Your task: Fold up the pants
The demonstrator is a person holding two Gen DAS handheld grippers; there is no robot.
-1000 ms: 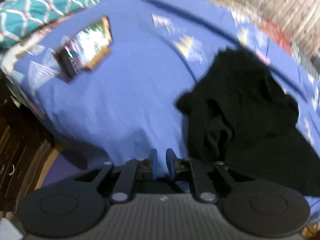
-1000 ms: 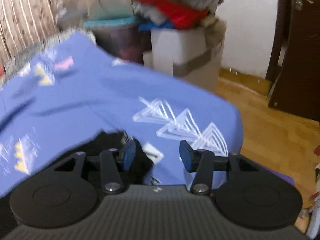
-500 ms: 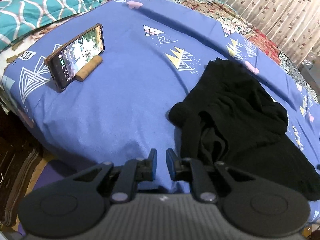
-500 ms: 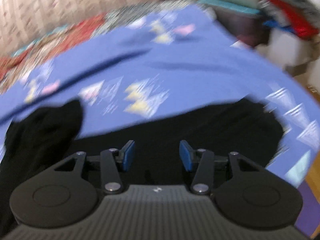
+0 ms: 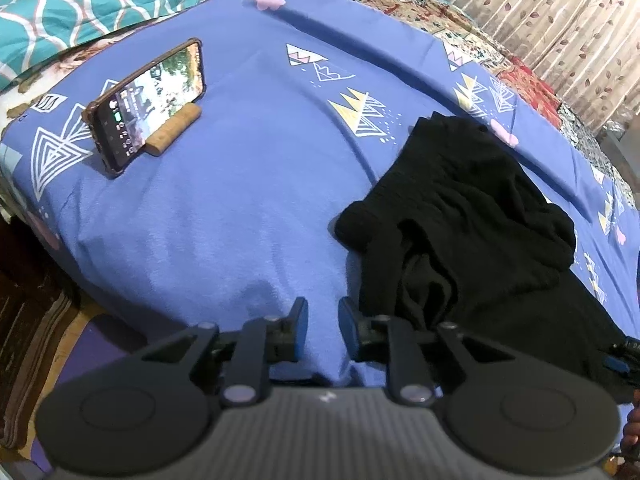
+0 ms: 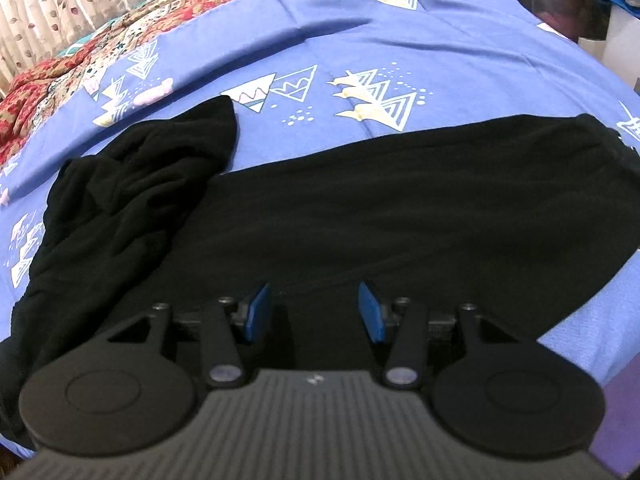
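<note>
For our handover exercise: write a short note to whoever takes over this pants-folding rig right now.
Left gripper: jaws just opening, narrow gap, empty, over bare sheet beside the pants.
Right gripper: jaws open, empty, above the pants.
Pants: on the bed, one part spread flat, the other bunched in a heap.
Done: no fold visible.
Left: straighten the bunched part, then fold.
</note>
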